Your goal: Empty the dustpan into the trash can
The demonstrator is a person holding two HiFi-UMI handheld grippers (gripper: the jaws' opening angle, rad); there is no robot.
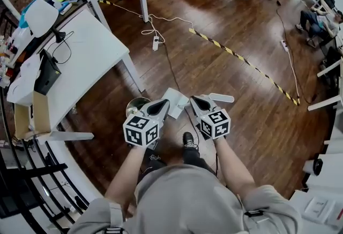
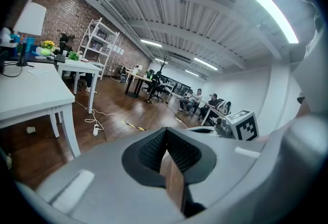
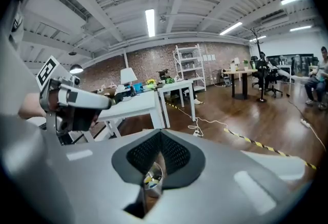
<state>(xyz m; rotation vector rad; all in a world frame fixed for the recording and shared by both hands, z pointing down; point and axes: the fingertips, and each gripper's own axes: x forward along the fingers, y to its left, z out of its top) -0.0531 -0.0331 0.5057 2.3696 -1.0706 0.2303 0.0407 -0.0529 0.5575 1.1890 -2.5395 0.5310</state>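
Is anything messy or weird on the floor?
Yes. A white power strip and its looping cable lie loose on the wood floor beside the white table, where someone could trip. Nothing looks spilled.

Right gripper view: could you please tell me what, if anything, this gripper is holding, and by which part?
Nothing: the right gripper has its jaws shut together, with no object between them.

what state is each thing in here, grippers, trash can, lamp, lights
left gripper: shut, nothing held
right gripper: shut, nothing held
trash can: upright on the floor, top open
desk lamp: upright on the white table, can't tell if lit
ceiling light: on
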